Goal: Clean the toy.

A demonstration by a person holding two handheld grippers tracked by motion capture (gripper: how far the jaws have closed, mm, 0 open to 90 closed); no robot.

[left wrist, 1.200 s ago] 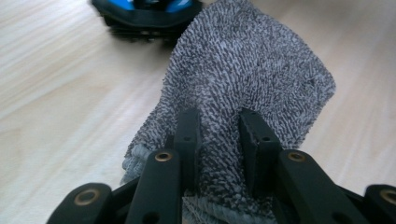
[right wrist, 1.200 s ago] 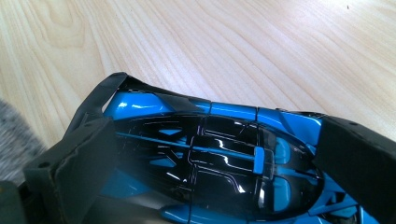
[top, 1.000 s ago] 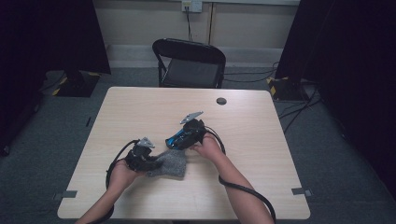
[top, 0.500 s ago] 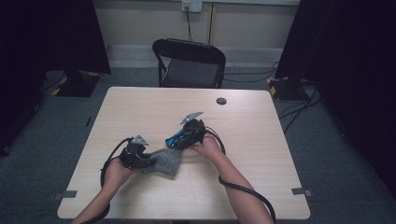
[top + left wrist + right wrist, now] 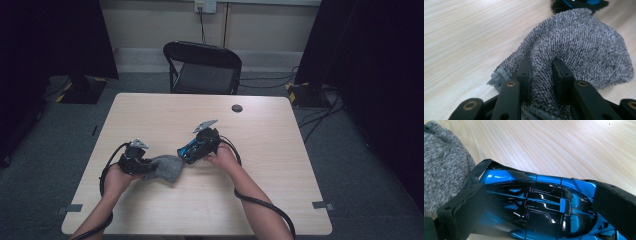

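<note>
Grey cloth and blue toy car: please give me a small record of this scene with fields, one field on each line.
setting: wooden table, black folding chair behind it
left gripper: shut on the grey cloth, a fold pinched between its jaws
right gripper: shut on the blue toy car, one jaw on each side
cloth and car: cloth next to the car's end; contact cannot be told
other item: small dark round object near the far table edge
</note>
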